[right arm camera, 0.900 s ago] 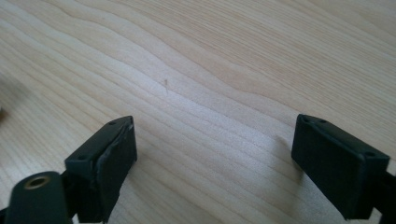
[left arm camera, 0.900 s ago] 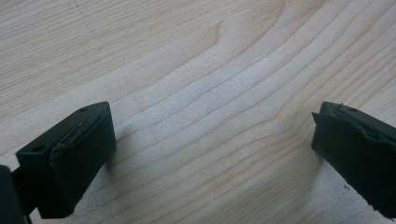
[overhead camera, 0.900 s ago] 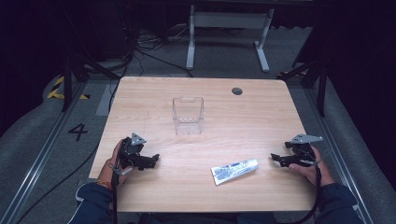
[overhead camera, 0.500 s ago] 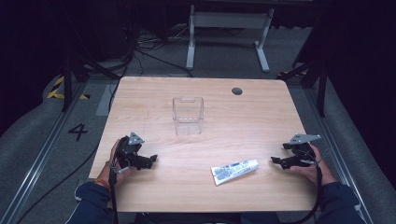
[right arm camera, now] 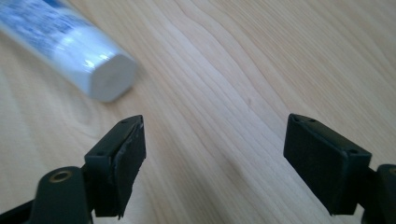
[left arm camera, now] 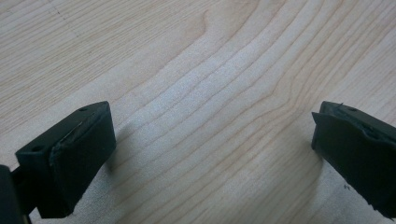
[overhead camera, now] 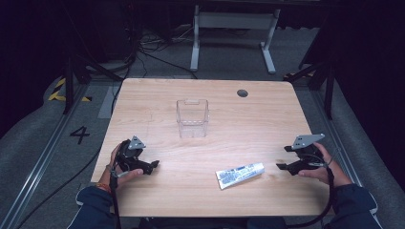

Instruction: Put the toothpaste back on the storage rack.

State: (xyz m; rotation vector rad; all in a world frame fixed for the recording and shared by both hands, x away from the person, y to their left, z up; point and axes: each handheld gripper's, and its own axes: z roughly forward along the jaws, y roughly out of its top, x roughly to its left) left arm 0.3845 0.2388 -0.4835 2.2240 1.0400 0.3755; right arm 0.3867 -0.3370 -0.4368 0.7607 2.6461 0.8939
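High view | clear container upright, empty | tube on table

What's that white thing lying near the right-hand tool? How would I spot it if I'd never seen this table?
Start at the wooden table and look along its near edge, right of the middle. There a squeeze tube lies flat, its white cap end pointing toward the right gripper, whose fingers stand open and apart from it. Unlike the clear upright container mid-table, it is opaque, white with blue print.

The left tongs slide a little nearer the desk's front edge — the right tongs edge slightly lower.
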